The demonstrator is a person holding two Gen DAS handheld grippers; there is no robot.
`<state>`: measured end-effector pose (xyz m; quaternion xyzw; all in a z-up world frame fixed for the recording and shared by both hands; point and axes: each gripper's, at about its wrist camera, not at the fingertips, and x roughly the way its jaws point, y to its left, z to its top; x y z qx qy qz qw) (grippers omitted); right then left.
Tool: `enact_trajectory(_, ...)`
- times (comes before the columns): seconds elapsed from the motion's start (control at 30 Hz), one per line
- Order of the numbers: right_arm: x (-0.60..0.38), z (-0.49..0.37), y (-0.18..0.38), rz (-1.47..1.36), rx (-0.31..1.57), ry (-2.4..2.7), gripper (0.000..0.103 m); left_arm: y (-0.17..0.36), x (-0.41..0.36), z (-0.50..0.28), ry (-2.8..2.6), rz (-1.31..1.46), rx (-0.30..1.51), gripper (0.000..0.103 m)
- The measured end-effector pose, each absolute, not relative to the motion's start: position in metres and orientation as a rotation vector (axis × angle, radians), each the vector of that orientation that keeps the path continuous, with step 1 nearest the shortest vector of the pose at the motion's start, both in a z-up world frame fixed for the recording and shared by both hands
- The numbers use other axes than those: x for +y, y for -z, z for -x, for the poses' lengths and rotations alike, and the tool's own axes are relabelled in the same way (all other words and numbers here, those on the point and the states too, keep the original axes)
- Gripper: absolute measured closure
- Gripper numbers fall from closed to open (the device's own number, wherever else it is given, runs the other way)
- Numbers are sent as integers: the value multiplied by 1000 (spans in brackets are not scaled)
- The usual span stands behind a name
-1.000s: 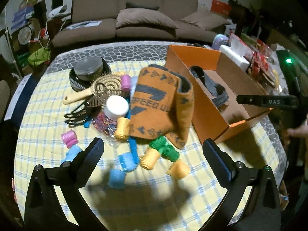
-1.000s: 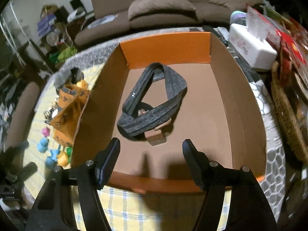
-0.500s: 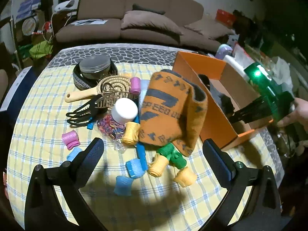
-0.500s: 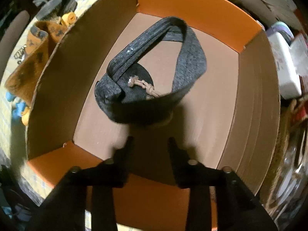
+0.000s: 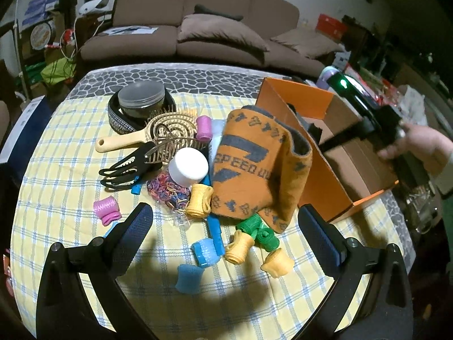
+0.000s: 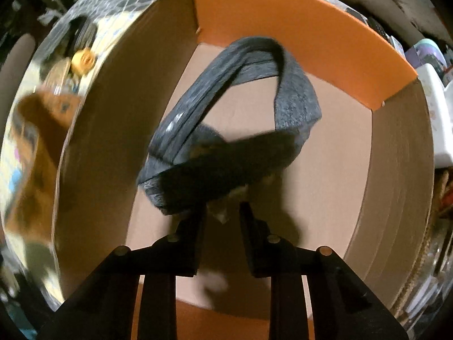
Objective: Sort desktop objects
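Observation:
My left gripper is open and empty above a pile on the checked tablecloth: an orange sock, several coloured hair rollers, a wooden hairbrush, a black hair clip, a white-capped jar and coloured rubber bands. My right gripper is down inside the orange box, its jaws narrowed to a small gap just before the grey headband and its paper tag. Whether it holds the tag is hidden in shadow. It also shows in the left wrist view.
A round grey tin sits in a patterned band at the table's far left. A brown sofa stands behind. A white tissue box and a wicker basket lie right of the box.
My right gripper has dropped into the box and closed from wide open to a narrow gap near the headband. The left gripper has drifted slightly and stays open.

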<state>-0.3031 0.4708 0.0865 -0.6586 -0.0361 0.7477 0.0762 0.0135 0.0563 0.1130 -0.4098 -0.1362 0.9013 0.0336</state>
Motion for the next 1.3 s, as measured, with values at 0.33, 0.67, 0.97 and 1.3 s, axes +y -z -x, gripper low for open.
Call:
enact_trajectory(0.33,501,337,-106,1800,58,-2322,80,-111,55,-10,-2774,1266,-411,0)
enact_trajectory(0.67,497,396,-116,1680,98,-2332,82,-111,45,-7,-2783,1275,-435,0)
enact_trajectory(0.97,505,351,-130,1730,38,-2275,49,-114,27,-15,-2816,1273,-485,0)
enact_trajectory(1.3,482,281,-168,1692,-67,-2321,26,-109,-14,-34,-2860,1303,-593,0)
